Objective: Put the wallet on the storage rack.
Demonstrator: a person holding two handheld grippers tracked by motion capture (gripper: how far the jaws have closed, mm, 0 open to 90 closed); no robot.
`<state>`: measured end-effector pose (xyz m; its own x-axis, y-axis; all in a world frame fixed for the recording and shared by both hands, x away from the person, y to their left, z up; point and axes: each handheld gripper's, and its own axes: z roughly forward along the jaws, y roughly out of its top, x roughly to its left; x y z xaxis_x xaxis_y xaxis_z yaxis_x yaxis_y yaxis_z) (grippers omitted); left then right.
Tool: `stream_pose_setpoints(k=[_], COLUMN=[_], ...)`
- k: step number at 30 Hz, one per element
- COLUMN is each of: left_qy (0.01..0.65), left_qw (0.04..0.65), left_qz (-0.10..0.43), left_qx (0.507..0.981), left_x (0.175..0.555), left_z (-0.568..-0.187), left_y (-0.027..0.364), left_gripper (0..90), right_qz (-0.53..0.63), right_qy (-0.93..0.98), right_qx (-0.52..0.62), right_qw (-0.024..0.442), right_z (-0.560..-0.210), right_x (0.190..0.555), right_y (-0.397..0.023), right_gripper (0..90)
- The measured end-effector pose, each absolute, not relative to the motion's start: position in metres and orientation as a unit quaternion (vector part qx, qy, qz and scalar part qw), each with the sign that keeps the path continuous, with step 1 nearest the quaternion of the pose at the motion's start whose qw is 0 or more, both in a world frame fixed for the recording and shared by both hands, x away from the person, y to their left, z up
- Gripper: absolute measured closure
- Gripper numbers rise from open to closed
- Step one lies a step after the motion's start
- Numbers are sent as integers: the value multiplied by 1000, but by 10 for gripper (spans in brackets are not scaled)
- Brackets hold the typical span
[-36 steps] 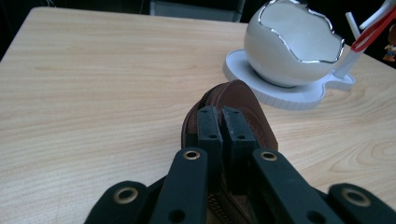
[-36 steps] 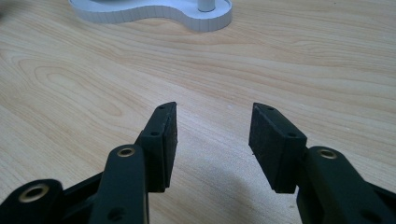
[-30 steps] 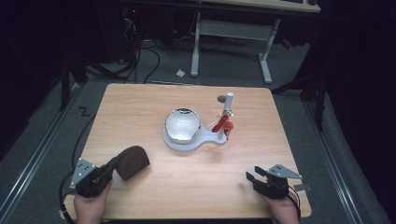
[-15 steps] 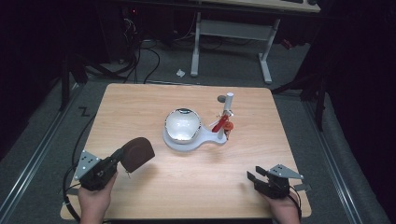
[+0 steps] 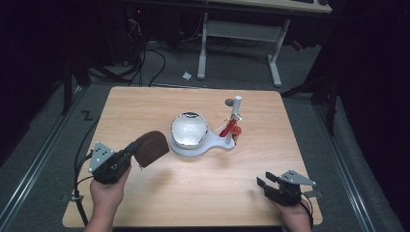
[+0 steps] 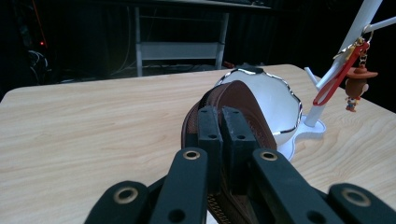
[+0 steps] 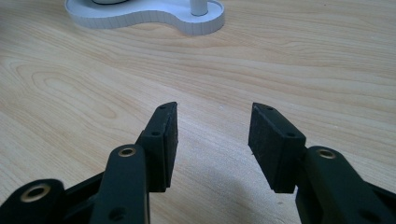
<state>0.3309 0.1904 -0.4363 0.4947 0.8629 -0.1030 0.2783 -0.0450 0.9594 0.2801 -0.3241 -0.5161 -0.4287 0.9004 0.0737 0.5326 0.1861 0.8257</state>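
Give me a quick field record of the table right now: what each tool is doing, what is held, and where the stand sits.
left tool: shut on the brown pouch, lifted off the table
right tool: open, nothing between the jaws, low over the near right of the table
white stand: mid-table, carries a white bowl and a post
red keychain: hangs on the post
pouch vs bowl: pouch just left of the bowl, contact unclear
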Motion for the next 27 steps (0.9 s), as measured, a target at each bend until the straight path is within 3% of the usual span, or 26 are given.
stream_pose_setpoints(k=[27], left_qy=[413], left_qw=[510], left_qz=[269], left_qx=[704], left_x=[384], left_z=[-409], left_y=[152], left_gripper=[873], right_qz=[417], right_qy=[736], right_qx=[484], right_qw=[225], right_z=[-514], right_x=[279], right_y=[-326], right_gripper=[529])
